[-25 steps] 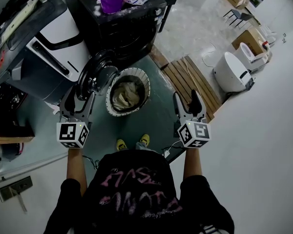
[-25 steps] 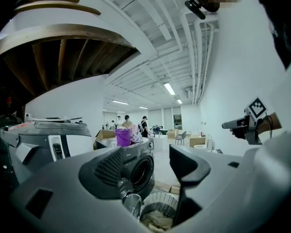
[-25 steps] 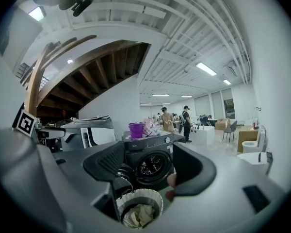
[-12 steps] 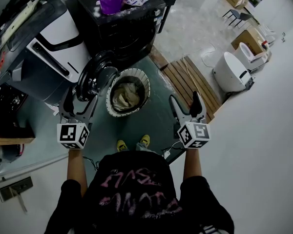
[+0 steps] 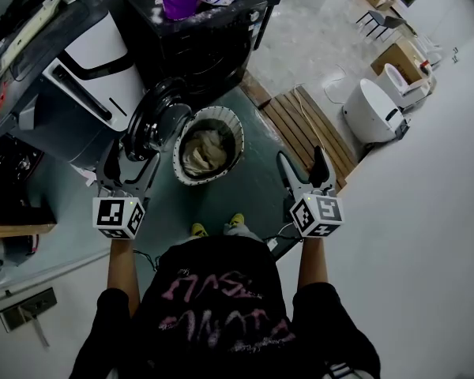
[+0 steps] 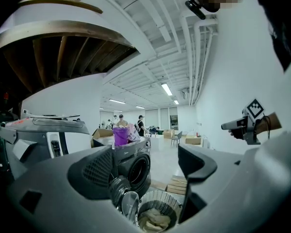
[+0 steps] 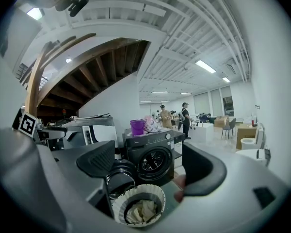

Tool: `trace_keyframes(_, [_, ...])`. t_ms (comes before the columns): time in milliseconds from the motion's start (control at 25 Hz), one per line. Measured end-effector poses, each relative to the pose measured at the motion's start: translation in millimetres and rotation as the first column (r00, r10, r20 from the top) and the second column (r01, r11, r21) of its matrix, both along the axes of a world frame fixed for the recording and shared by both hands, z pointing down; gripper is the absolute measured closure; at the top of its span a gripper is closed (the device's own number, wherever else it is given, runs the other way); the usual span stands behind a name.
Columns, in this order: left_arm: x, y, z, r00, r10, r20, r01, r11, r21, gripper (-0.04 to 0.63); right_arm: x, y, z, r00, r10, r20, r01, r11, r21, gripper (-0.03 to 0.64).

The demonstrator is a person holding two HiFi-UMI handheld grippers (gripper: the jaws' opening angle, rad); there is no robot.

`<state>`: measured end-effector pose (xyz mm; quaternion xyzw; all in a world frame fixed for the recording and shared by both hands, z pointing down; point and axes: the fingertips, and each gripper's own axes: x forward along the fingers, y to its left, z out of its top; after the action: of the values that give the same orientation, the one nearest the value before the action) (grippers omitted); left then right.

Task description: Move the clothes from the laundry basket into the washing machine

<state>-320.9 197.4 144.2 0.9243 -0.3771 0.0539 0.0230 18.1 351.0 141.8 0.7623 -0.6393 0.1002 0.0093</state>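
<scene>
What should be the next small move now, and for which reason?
Probably lower the left gripper toward the clothes in the laundry basket. Its jaws and those of the right gripper have just been opening, nothing between them; the washing machine door stands open.

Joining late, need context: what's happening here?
A person stands over a laundry basket of clothes, next to a washing machine whose door hangs open. The left gripper and right gripper are held out on either side of the basket. Their jaws have just been opening, with nothing between them. No clothes are picked up yet.
</scene>
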Motion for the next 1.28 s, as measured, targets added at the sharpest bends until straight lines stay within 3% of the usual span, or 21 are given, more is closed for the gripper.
trace_keyframes(400, [5,-25,8,0.999,0.044,-0.005,-0.044,0.999,-0.009,0.176,-3,-25,-5,1.0,0.012,0.016,-0.012,1.0,0.015,0.183])
trace_keyframes(520, [12,-34,16,0.999,0.052,0.007,-0.052,0.999,-0.013,0.176,4,-34,-5,0.999,0.007,0.039,-0.009,0.999,0.034,0.184])
trace_keyframes(720, [32,-55,27,0.998,0.057,0.011,-0.056,0.998,-0.021,0.176,27,-56,2,1.0,0.004,0.003,-0.004,1.0,0.03,0.184])
trace_keyframes(880, [58,-77,35,0.999,0.042,0.027,-0.041,0.999,-0.027,0.176,57,-83,5,1.0,0.003,-0.019,-0.002,0.999,0.053,0.189])
trace_keyframes(1280, [147,-139,48,0.992,-0.066,0.111,0.075,0.994,-0.082,0.176,179,-182,30,0.993,-0.093,0.076,0.092,0.996,0.018,0.189])
